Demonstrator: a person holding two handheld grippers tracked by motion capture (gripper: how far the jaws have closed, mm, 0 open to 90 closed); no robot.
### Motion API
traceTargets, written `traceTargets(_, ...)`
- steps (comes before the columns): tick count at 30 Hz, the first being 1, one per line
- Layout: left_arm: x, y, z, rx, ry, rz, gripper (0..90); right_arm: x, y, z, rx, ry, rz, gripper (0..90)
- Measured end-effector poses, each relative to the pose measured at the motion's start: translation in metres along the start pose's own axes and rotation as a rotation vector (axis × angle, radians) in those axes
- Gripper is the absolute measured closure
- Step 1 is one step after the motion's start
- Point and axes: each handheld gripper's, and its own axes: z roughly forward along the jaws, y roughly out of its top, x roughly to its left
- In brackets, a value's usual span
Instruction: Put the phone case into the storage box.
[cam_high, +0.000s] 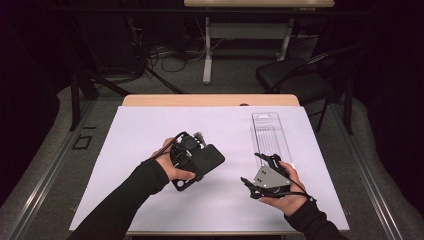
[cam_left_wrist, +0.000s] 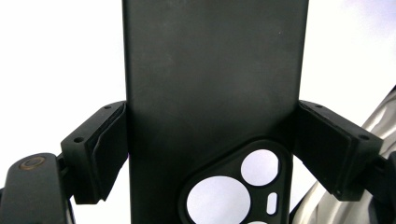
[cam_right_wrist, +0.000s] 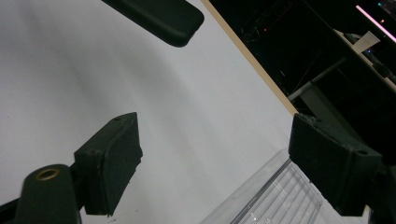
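A black phone case (cam_high: 206, 161) with camera cut-outs is held above the white table sheet (cam_high: 140, 145), left of centre. My left gripper (cam_high: 192, 155) is shut on it; in the left gripper view both pads press the sides of the case (cam_left_wrist: 215, 84). My right gripper (cam_high: 257, 175) hovers at the right, open, with nothing between its jaws; its own view shows the gap (cam_right_wrist: 215, 163) over the sheet. A corner of the phone case (cam_right_wrist: 163, 18) shows at the top there. A clear plastic package (cam_high: 270, 135) lies flat just beyond the right gripper, with its edge (cam_right_wrist: 275, 196) below the right jaw.
The table's wooden far edge (cam_high: 210, 100) borders the sheet. Beyond it stand a black chair (cam_high: 295, 75) and another desk's legs (cam_high: 207, 50) with cables on the floor. The room around is dark.
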Motion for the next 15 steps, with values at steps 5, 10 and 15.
traceTargets(5, -0.0026, 0.0037, 0.0021, 0.007, -0.011, 0.004, 14.9, 0.0022, 0.0018, 0.0021, -0.006, -0.002, -0.051, 16.6)
traceTargets(10, -0.0037, 0.0073, 0.0037, 0.011, -0.026, 0.003, 14.9, 0.005, 0.0032, 0.0039, -0.001, -0.012, -0.111, 16.9)
traceTargets(15, -0.0051, 0.0099, 0.0047, 0.012, -0.034, 0.004, 14.9, 0.0078, 0.0033, 0.0061, -0.006, -0.022, -0.175, 17.4)
